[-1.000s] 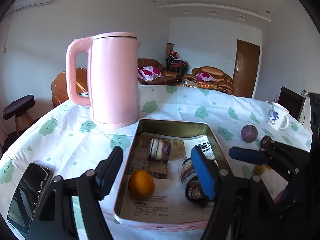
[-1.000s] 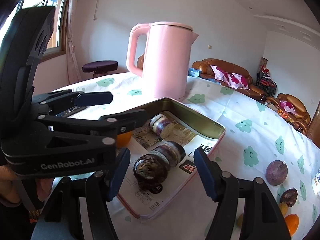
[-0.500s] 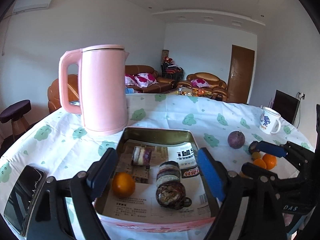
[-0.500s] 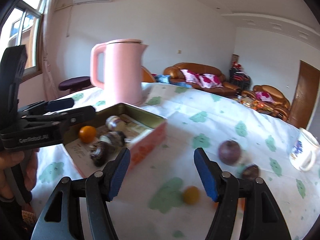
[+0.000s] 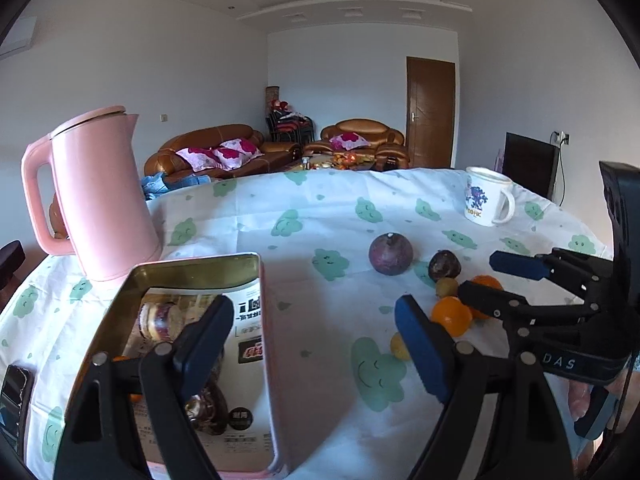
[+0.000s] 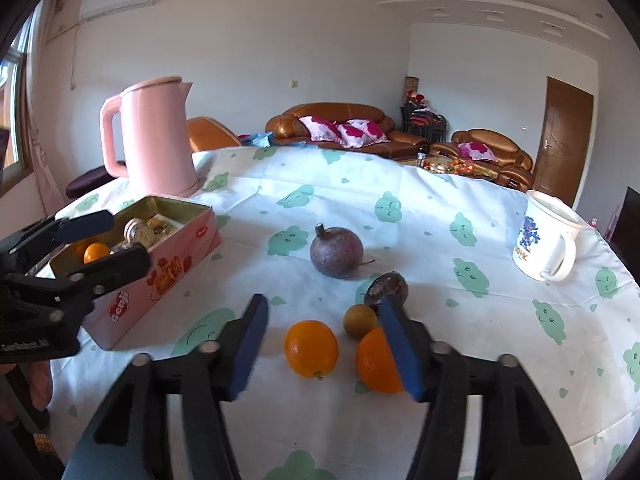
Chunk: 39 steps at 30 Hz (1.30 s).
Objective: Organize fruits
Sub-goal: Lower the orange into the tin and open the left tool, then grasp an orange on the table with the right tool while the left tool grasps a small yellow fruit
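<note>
Two claws hang spread over the surface, holding nothing. The right claw [image 6: 324, 344] brackets an orange [image 6: 311, 348] at lower centre of the right wrist view, a second orange [image 6: 374, 362] touching its right pad. Just behind lie a small brown fruit [image 6: 359, 321], a dark fruit [image 6: 386, 285] and a purple fruit [image 6: 337, 251], stem tilted upper left. The left claw [image 5: 314, 350] hovers at the pink tin [image 6: 160, 276], which holds a third orange [image 6: 96, 252] and wrapped jars on printed paper. Behind stand a pink kettle [image 6: 154, 138], a mug [image 6: 546, 240] and brown sofas [image 6: 340, 126].
</note>
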{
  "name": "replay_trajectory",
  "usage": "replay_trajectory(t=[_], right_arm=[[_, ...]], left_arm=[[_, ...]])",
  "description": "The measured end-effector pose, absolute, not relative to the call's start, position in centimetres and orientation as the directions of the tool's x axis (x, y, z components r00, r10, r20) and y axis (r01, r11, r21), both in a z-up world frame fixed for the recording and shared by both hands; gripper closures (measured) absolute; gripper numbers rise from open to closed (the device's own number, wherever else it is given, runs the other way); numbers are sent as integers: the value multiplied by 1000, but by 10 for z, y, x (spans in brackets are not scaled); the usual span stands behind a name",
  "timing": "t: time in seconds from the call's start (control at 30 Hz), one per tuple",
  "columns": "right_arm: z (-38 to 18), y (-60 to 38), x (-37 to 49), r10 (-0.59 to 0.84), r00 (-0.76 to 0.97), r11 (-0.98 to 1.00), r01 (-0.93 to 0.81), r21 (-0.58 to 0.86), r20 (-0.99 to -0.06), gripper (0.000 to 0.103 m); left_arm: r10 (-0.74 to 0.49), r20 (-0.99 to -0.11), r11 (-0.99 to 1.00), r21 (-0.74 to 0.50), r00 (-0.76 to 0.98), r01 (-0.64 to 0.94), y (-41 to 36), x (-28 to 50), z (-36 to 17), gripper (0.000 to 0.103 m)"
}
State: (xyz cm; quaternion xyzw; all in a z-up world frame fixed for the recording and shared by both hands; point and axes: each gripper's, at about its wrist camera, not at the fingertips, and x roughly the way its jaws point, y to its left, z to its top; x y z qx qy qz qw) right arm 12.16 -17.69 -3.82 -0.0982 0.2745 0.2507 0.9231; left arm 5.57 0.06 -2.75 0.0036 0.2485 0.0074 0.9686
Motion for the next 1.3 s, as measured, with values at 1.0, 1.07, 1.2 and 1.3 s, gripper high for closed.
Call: replay_trajectory(t=[1.0, 1.07, 1.2, 1.3], right_arm=[[-58, -170, 140, 367, 628, 853, -521, -20, -686, 65], [-57, -173, 141, 367, 638, 862, -506, -9, -677, 65], [-54, -178, 142, 369, 649, 872, -490, 6, -665, 65], [-54, -180, 142, 368, 656, 876, -481, 10, -659, 65]], left_arm=[[-79, -578, 995, 8, 812, 103, -17, 86, -44, 39], [-110, -598, 990, 4, 794, 140, -22, 89, -46, 40], [-148, -636, 980, 9, 757, 199, -34, 96, -52, 42], [-173, -675, 972, 2, 718, 236, -40, 102, -57, 50]])
